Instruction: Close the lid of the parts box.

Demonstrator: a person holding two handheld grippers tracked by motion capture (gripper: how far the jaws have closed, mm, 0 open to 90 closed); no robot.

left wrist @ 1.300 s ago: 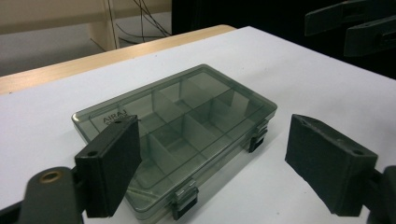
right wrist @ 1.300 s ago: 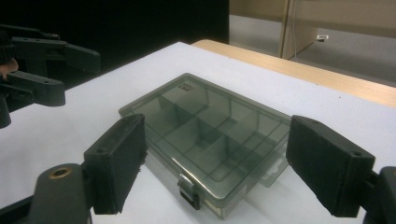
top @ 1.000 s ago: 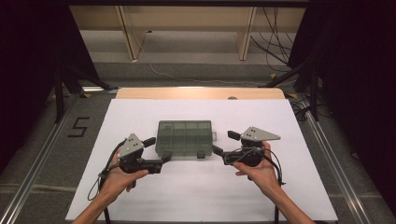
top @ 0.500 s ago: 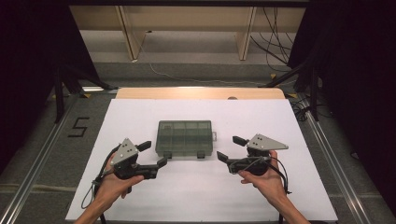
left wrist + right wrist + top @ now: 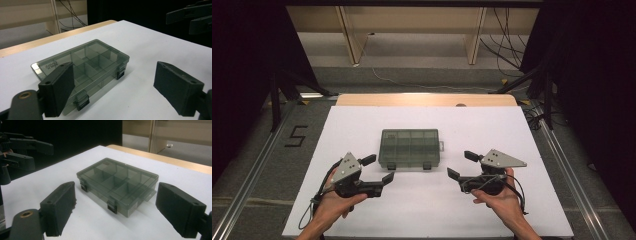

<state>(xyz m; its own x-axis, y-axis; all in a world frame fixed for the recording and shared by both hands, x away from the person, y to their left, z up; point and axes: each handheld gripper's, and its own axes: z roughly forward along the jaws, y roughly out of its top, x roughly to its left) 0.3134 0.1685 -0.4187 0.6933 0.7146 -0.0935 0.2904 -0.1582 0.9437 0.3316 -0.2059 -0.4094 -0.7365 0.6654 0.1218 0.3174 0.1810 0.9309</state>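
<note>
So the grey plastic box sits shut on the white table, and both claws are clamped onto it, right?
Not quite. The box does sit shut on the white table, but neither claw is on it. The high view shows the left claw and the right claw open, each off to its own side of the box, touching nothing.

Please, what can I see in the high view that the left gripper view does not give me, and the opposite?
The high view alone gives the whole layout: both hands, the left gripper and right gripper on either side of the box, the white table, and a "5" mark on the floor. The left gripper view alone gives the close detail: lettering on the lid and the inner dividers. Both show the closed box with its two dark latches, and open jaws apart from it.
</note>
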